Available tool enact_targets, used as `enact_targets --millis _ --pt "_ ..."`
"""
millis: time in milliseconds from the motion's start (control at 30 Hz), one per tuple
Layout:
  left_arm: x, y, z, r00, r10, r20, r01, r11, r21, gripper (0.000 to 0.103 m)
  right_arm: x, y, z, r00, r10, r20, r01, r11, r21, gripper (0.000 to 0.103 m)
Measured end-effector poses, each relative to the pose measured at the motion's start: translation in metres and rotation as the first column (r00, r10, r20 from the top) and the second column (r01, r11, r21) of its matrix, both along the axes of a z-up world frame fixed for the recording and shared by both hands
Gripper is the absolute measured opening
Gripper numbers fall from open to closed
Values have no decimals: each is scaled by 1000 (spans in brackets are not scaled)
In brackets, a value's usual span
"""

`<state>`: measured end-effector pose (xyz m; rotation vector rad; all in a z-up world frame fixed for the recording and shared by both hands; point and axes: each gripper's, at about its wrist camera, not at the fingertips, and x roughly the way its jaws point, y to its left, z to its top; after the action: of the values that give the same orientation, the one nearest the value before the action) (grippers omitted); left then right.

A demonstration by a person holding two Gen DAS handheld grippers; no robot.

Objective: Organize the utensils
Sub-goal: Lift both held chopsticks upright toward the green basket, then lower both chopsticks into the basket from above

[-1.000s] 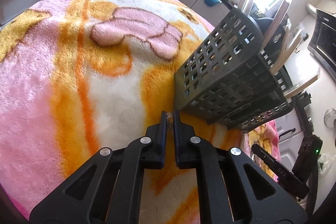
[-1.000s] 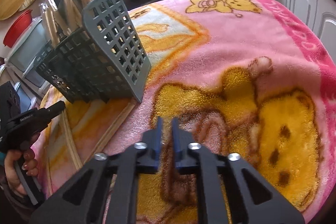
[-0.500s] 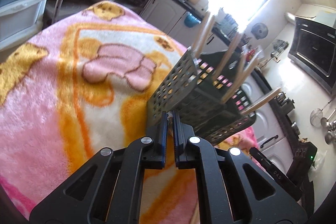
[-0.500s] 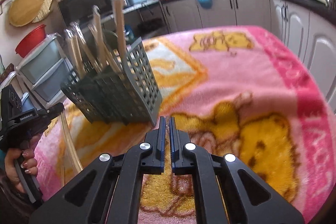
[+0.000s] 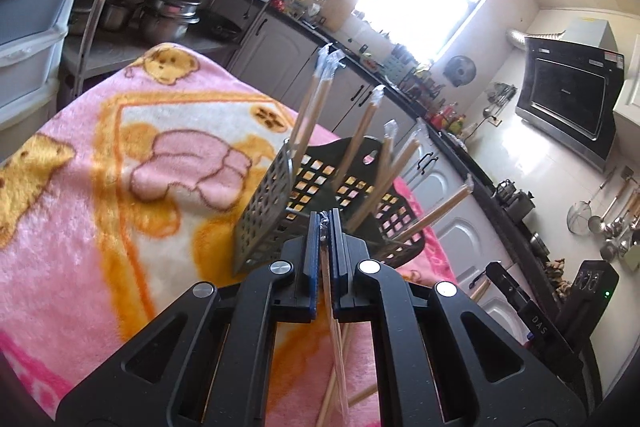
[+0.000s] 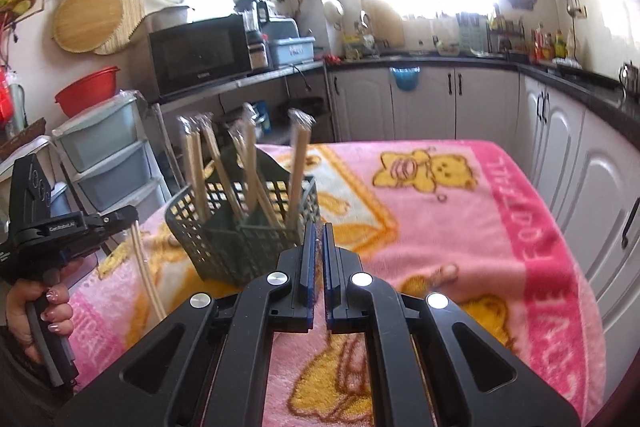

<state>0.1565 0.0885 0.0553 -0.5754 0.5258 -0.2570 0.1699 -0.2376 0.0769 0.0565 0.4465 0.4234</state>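
Left gripper jaws clamped, right gripper jaws closed, both angled downward

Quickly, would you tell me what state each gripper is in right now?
Left gripper: closed on a wrapped pair of chopsticks.
Right gripper: closed, nothing visibly held.

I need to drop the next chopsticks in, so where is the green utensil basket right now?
The green utensil basket stands on the pink blanket, left of centre in the right wrist view, just beyond the right claw, with wrapped chopsticks standing in it.
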Motion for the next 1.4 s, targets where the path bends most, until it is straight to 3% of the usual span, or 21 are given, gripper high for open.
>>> enact_targets --millis 767,1400 --pt "-9 -20 49 988 -67 140 66 998 15 2 -30 19 45 987 84 140 -84 996 -1 3" --pt "-5 -32 92 966 -92 241 65 991 115 2 -36 48 92 940 194 281 -199 980 -10 3"
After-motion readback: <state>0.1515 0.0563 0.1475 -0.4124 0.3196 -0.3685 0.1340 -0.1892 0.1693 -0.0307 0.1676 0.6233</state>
